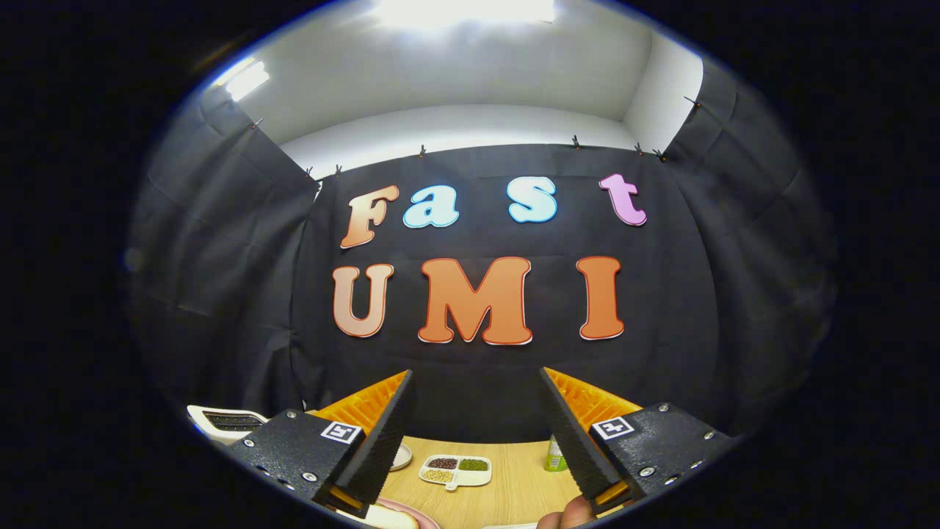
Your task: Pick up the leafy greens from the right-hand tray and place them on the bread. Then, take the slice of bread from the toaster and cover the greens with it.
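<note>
Clearly the hand-held gripper (477, 433) is held high and level with its fingers spread wide and nothing between them, likely poised before reaching down. Below them on the wooden surface (514, 492) lie a divided dish (455, 471), the toaster (224, 422) and a bread slice (389, 519); I cannot make out the greens.

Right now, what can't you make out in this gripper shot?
- Toaster: cut by the left finger; no slot contents visible.
- Bread: only a sliver under the open claw.
- Divided dish: contents too small to name.
- Green bottle: mostly behind the right finger.
</note>
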Tool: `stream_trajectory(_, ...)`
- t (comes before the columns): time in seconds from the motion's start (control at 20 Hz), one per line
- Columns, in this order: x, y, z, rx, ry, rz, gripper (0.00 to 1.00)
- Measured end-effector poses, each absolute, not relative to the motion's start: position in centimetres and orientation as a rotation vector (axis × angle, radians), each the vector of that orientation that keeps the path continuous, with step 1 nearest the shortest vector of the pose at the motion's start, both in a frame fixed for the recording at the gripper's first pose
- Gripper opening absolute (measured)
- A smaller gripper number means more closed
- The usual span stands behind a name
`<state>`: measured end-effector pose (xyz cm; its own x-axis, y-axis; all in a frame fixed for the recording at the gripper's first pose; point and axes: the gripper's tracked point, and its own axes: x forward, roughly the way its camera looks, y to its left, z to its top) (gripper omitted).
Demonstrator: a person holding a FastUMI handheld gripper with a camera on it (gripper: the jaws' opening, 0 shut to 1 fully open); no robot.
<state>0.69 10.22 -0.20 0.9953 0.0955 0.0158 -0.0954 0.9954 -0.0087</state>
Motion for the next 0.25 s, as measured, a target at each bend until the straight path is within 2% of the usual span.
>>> stream_trajectory(0.25, 0.40, 9.13, 1.08, -0.027, -0.025, 0.067, 0.98)
